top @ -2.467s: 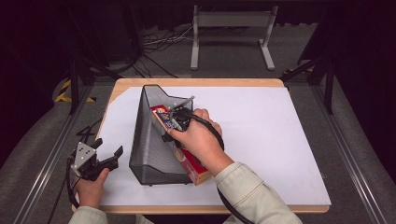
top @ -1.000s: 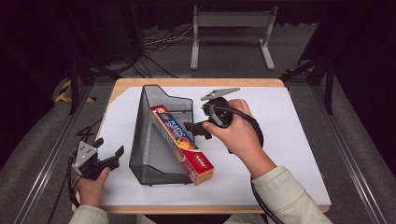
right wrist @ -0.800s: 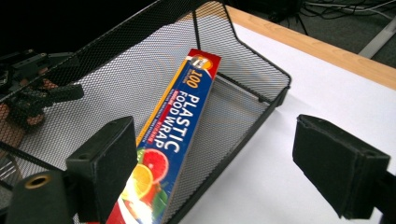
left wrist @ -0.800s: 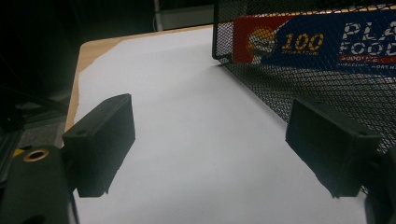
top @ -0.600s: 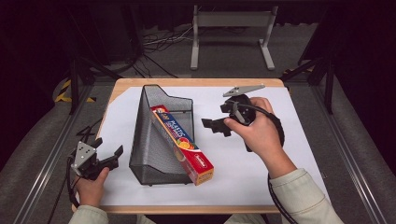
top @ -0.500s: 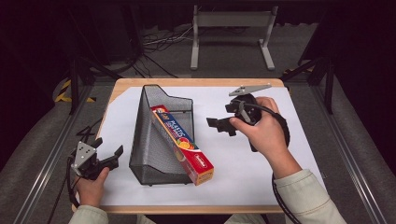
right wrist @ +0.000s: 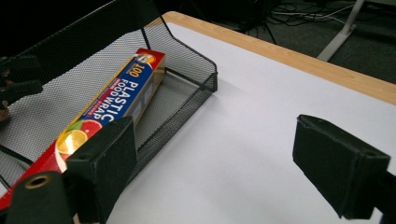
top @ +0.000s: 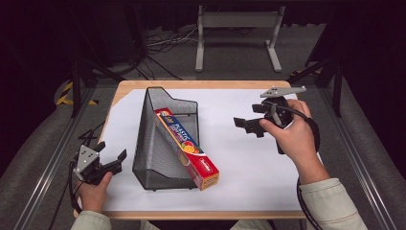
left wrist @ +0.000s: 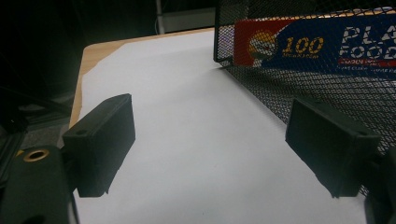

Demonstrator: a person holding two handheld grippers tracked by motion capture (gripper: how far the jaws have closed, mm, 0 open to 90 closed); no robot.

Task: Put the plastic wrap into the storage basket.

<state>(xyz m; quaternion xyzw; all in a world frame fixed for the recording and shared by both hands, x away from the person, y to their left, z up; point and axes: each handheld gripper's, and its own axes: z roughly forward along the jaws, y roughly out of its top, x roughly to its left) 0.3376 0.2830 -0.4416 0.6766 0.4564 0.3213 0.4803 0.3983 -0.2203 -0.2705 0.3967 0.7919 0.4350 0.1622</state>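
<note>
High view: the right gripper (top: 250, 125) is held above the white sheet (top: 249, 158), jaws apart, nothing between them. The wire tray (top: 165, 139) lies well to its left, with the wrap box (top: 186, 147) resting inside it and one end jutting past the tray's open front. The left gripper (top: 111, 162) sits just left of the tray, jaws apart and empty, with the tray's mesh wall close beside its right jaw.

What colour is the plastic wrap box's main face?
Dark blue with red ends and citrus artwork, on the plastic wrap box; clearest in the right gripper view.
</note>
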